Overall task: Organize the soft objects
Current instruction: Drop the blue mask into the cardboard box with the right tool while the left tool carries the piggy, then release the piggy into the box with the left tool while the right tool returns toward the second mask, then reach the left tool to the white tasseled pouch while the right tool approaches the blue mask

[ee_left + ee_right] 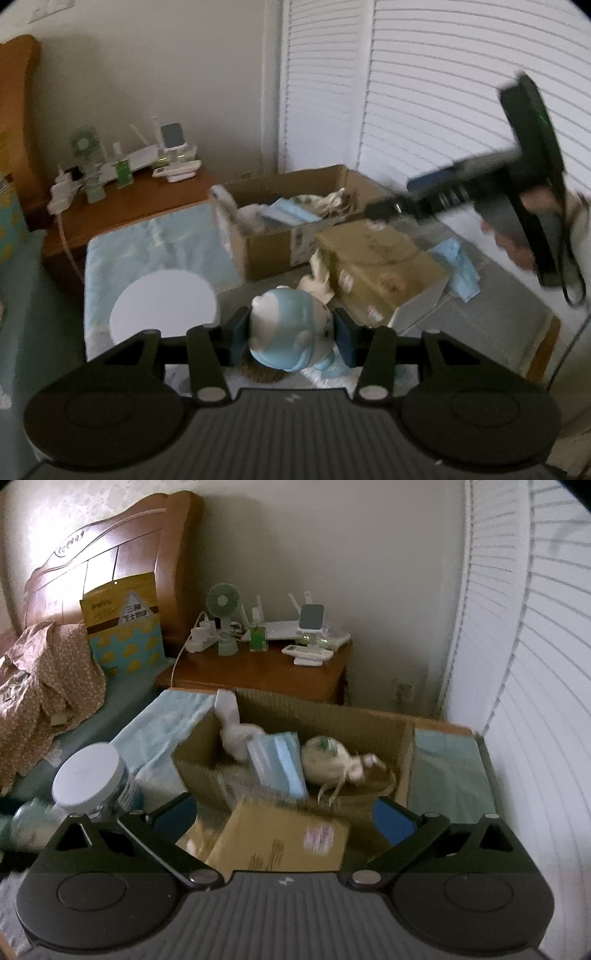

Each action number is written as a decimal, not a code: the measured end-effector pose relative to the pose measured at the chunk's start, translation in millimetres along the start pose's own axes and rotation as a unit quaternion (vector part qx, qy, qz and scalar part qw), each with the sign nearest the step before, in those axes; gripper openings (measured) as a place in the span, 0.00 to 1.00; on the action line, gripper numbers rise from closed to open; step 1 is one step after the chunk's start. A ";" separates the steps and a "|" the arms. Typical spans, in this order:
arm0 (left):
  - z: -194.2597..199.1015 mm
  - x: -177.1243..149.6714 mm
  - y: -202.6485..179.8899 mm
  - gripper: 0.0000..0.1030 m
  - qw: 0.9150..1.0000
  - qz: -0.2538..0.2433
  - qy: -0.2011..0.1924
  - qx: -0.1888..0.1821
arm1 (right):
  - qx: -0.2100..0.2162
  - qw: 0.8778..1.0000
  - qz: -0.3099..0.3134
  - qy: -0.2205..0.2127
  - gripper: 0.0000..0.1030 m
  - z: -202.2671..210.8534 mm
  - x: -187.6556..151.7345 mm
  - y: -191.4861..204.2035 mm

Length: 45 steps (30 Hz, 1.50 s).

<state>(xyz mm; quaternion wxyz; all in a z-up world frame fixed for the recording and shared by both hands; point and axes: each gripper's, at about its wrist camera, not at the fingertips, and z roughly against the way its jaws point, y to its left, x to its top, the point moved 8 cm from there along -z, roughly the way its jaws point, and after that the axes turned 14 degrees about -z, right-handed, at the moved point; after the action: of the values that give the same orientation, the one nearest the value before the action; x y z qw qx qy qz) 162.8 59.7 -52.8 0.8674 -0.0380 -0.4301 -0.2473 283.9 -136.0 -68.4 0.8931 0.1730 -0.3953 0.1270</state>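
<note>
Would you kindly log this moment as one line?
left gripper: shut on blue plush toy | right gripper: open, above small carton | open cardboard box: holds soft items

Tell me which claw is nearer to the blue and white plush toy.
Left. The left claw is shut on the plush toy, one finger on each side. The right claw is open and empty, held over the cardboard box, away from the toy.

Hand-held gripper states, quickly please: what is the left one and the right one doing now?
Left hand-held gripper: closed on the blue and white plush toy.
Right hand-held gripper: open, holding nothing.
</note>
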 end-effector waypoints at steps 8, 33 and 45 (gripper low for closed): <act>-13.2 37.5 -2.7 0.46 0.999 -0.019 -0.010 -0.029 | -0.022 0.999 -0.019 -0.026 1.00 43.6 -35.0 -6.3; -103.0 116.8 47.8 0.92 1.000 0.001 -0.012 0.028 | -0.066 0.997 -0.030 -0.038 1.00 84.2 -68.4 -30.3; -47.2 84.4 12.6 0.99 0.999 -0.009 -0.022 0.044 | -0.076 0.996 -0.030 -0.030 1.00 84.3 -81.5 -31.9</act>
<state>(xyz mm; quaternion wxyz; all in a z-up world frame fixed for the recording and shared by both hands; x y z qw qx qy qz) 245.9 24.1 -16.0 0.8562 -0.0010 -0.4602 -0.2349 186.3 -206.8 -83.3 0.8950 0.1200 -0.4248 0.0647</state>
